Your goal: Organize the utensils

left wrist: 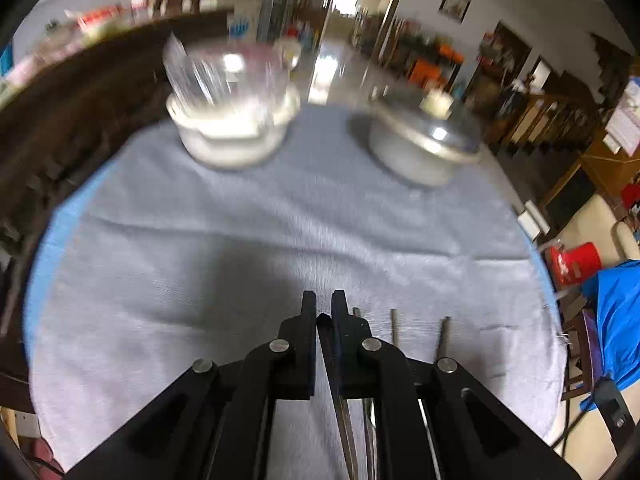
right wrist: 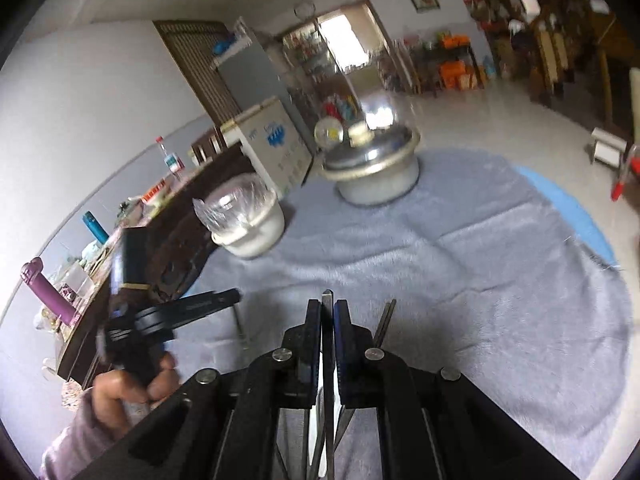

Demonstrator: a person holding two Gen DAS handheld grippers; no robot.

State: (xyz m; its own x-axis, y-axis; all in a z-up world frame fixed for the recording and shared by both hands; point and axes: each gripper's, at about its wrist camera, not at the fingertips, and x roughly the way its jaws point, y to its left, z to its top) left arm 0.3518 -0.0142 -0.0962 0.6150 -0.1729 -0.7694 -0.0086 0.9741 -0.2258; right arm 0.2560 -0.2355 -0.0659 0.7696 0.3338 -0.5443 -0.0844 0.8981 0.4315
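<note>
both hand-held grippers, left (left wrist: 323, 300) and right (right wrist: 328, 307), each clenched on a utensil handle (right wrist: 328, 320) above grey cloth (left wrist: 240, 240)

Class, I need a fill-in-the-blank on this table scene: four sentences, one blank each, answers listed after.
1. The table is covered by a grey ____.
2. The pot on the right has a metal ____ on top.
3. The left tongs are ____ on a thin utensil.
4. The right tongs grip a flat metal ____.

Missing words: cloth; lid; shut; utensil
</note>
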